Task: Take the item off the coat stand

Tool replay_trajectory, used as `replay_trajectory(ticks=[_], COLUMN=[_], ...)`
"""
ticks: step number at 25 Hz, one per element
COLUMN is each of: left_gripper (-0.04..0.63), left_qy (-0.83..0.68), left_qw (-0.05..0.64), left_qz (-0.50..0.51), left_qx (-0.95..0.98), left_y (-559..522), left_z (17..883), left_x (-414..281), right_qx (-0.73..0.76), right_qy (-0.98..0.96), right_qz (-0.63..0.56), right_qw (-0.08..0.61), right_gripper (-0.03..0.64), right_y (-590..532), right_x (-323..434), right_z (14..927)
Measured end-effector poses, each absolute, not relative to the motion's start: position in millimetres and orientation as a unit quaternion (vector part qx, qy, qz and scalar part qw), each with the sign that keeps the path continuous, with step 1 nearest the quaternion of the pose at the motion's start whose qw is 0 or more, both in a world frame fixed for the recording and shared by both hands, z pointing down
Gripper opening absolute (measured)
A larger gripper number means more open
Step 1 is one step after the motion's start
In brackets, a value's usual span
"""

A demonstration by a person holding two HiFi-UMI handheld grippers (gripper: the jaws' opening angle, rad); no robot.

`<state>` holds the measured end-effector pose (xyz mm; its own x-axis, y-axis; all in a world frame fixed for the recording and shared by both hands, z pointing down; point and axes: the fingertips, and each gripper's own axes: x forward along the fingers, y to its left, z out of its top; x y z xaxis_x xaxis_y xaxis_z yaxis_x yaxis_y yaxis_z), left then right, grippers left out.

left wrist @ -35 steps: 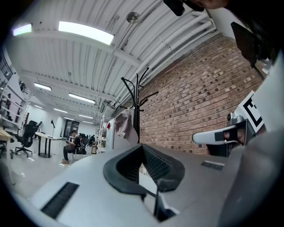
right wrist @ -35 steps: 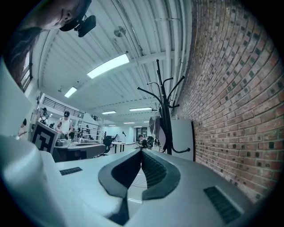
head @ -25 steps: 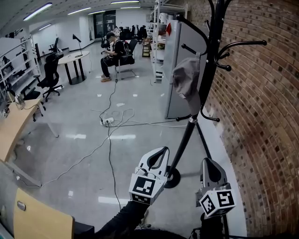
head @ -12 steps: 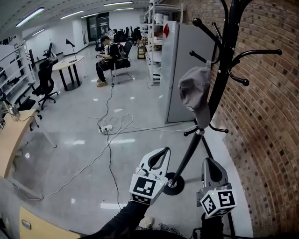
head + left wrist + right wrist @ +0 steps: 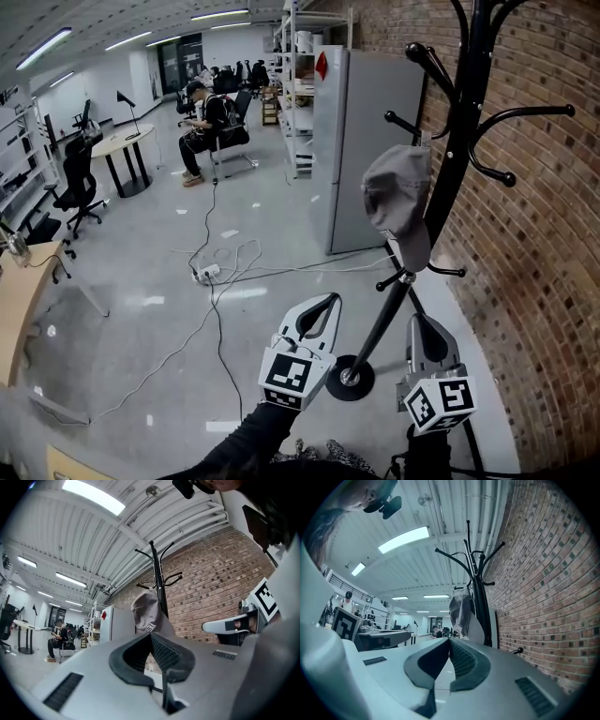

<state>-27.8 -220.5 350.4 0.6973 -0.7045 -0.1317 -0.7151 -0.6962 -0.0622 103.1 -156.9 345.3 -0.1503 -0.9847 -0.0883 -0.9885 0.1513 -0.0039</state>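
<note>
A grey cap (image 5: 397, 201) hangs on a hook of the black coat stand (image 5: 461, 159), whose round base (image 5: 351, 378) sits on the floor by the brick wall. Both grippers are held low and short of the stand, with nothing between their jaws. My left gripper (image 5: 326, 304) is shut, left of the pole. My right gripper (image 5: 419, 324) is shut, right of the pole. The cap (image 5: 144, 612) and the stand (image 5: 158, 576) lie ahead and above in the left gripper view. The cap (image 5: 461, 610) also hangs ahead, beside the stand (image 5: 477, 585), in the right gripper view.
A tall grey cabinet (image 5: 361, 141) stands just behind the stand. The brick wall (image 5: 548, 244) runs along the right. Cables and a power strip (image 5: 214, 272) lie on the floor. A seated person (image 5: 202, 122), a round table (image 5: 117, 145) and an office chair (image 5: 70, 187) are farther off.
Both grippers and the view have moved nearer to the coat stand. The cap and pole look larger and closer. Both grippers stay shut.
</note>
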Motion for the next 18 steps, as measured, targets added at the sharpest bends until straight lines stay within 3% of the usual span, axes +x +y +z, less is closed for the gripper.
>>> replay_trajectory(ticks=[18], left_gripper=[0.009], left_qy=[0.385], left_qw=[0.047], left_qz=[0.055], left_qx=[-0.92], left_y=[-296], left_z=[342], left_x=[6], right_qx=[-0.634], right_qy=[0.772], right_qz=[0.04], right_qw=[0.024], right_gripper=[0.009], right_y=[-211], right_x=[130], right_z=[340])
